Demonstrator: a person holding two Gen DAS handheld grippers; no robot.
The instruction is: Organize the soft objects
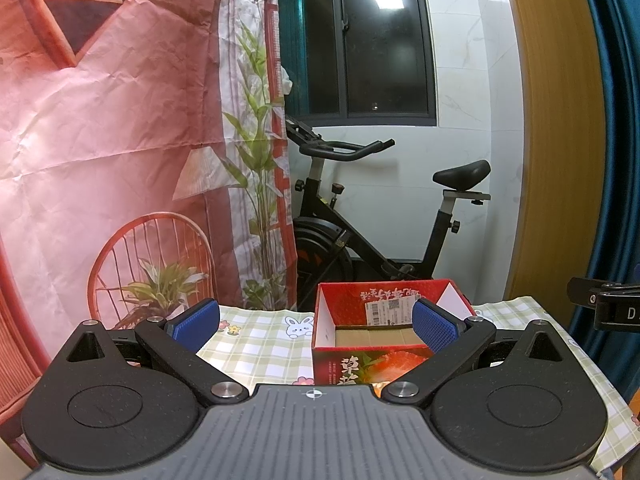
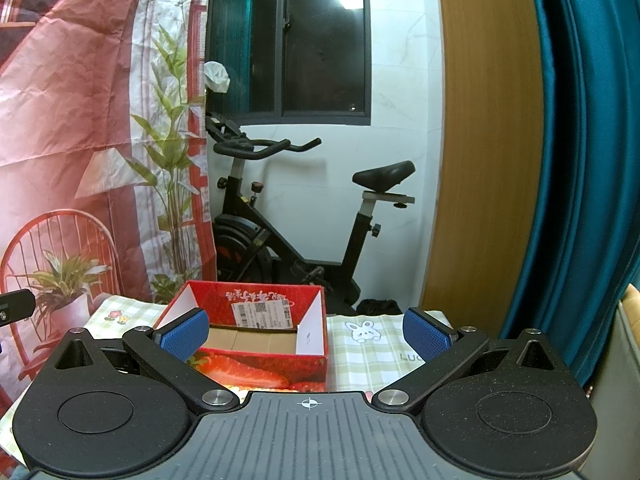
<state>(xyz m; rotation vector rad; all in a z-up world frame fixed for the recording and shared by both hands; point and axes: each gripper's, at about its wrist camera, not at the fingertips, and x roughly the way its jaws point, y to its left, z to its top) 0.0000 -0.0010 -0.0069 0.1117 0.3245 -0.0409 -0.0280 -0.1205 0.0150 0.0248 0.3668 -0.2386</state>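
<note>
A red strawberry-print cardboard box [image 1: 352, 364] stands open on the checked tablecloth [image 1: 256, 344]; its brown floor is bare. It also shows in the right wrist view [image 2: 260, 368]. My left gripper [image 1: 316, 326] is open and empty, held level in front of the box, its right pad [image 1: 434, 330] over the box's right side. My right gripper [image 2: 306, 334] is open and empty, its left pad [image 2: 186, 336] over the box's left corner. No soft object shows in either view.
A black exercise bike [image 1: 360, 232] stands behind the table by a dark window. A red printed backdrop [image 1: 120, 140] hangs at left. A wooden panel [image 2: 480, 160] and teal curtain [image 2: 580, 160] stand at right. The other gripper's edge [image 1: 608, 304] shows at far right.
</note>
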